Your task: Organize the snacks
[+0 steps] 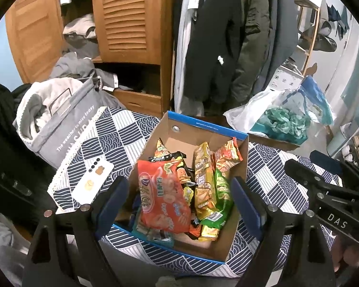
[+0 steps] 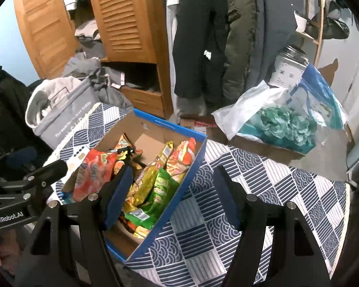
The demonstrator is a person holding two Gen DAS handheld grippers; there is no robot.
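On the blue-and-white checked cloth (image 1: 122, 129) sits your cardboard box (image 1: 203, 134), full of snack packs (image 1: 163, 198). Your left claw (image 1: 179, 198) hangs over the box, spread wide, pinching nothing. Your right claw (image 2: 173, 193) is spread too, empty, one finger over the snacks and the other over the cloth.

Left gripper (image 1: 179, 201) and right gripper (image 2: 173, 198) both angled downward, jaws spread apart, nothing between the pads
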